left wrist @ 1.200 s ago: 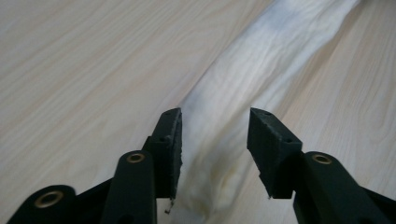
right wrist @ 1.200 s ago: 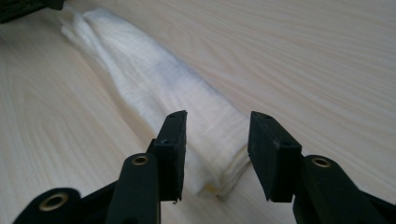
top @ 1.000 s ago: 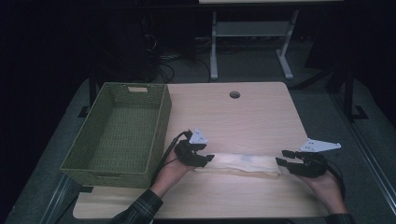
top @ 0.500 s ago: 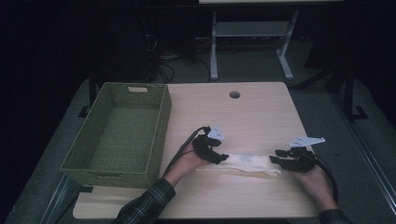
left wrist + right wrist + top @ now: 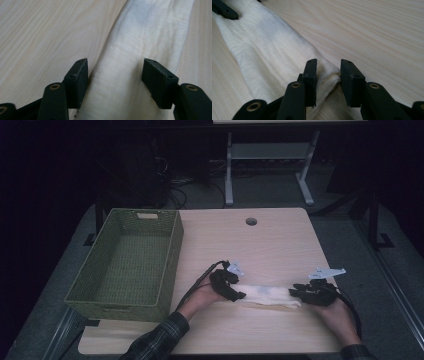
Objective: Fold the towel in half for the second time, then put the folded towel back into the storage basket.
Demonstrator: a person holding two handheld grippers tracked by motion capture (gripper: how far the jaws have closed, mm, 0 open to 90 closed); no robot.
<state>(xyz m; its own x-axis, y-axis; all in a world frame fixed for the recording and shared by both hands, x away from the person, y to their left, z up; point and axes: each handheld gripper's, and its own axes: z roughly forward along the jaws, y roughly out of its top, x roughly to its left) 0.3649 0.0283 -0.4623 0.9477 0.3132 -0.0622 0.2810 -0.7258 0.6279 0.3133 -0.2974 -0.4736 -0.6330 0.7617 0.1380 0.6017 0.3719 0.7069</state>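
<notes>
A white cloth (image 5: 265, 296) lies folded in a long strip on the wooden table (image 5: 260, 250), near its front edge. My left gripper (image 5: 239, 296) is at the strip's left end. In the left gripper view the cloth (image 5: 140, 32) runs between the jaws of the left gripper (image 5: 116, 63), which stand apart and have just been closing a little. My right gripper (image 5: 295, 292) is at the right end. Its jaws have just been closing, and in the right gripper view the right gripper (image 5: 328, 63) pinches a bunched corner of the cloth (image 5: 267, 55).
A green woven basket (image 5: 172, 255) stands at the table's left side with nothing in it. A round cable hole (image 5: 251, 221) sits near the far edge. A metal stand's legs (image 5: 305, 190) rest on the floor beyond. The other gripper's jaw (image 5: 224, 10) shows far off.
The left hand has moved right and down onto the cloth's left end. The right gripper has sunk a little and its jaws have narrowed on the right end.
</notes>
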